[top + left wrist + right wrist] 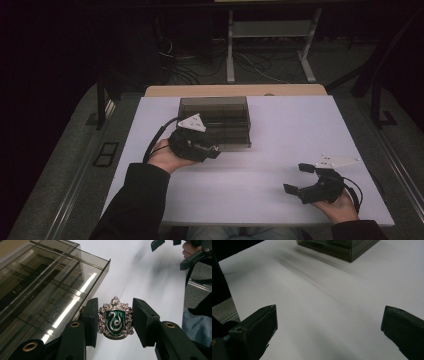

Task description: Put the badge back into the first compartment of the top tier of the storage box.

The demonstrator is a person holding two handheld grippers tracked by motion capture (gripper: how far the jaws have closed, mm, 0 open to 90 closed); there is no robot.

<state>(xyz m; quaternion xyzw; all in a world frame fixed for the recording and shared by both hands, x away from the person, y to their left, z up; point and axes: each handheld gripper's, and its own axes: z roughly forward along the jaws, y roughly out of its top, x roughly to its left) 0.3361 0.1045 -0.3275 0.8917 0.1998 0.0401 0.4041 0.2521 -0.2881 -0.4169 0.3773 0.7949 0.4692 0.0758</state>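
Note:
A silver crest badge (pixel 115 319) with a green shield and a silver snake is clamped between the two jaws of my left gripper (pixel 115 322), which is shut on it. In the high view the left gripper (pixel 212 148) hangs at the front edge of a smoked, see-through plastic box (pixel 216 120) with drawers. That box (pixel 42 287) lies just left of the badge in the left gripper view. My right gripper (pixel 297 178) rests near the table's front right, open, with nothing between its jaws. The box (pixel 337 247) shows far off in the right gripper view.
The white table top (pixel 290 135) has bare room to the right of the box and between the two hands. A wooden edge (pixel 235 90) runs behind it. Beyond stand a metal frame (pixel 270 45) and cables on the floor (pixel 200 70).

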